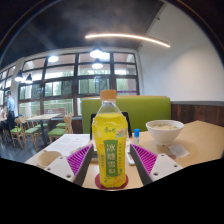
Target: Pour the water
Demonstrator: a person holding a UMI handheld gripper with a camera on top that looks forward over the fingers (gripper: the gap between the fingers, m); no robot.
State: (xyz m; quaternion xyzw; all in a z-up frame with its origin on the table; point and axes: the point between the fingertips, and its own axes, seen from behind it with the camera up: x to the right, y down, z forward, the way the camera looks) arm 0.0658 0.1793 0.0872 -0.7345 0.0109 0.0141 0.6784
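A clear plastic bottle [110,140] with yellow drink, an orange cap and a yellow-green label stands upright on the tan table [200,140]. A dark red round coaster [97,181] lies under its base. My gripper [110,150] is open, and the bottle stands between the two purple pads. A narrow gap shows on each side of it. The left finger [72,160] and right finger [150,160] flank the label's lower half.
A white bowl [164,130] sits on the table beyond the right finger. A white sheet [66,143] lies beyond the left finger. Behind the table stands a green bench back [150,108]; further tables, chairs and large windows are at the left.
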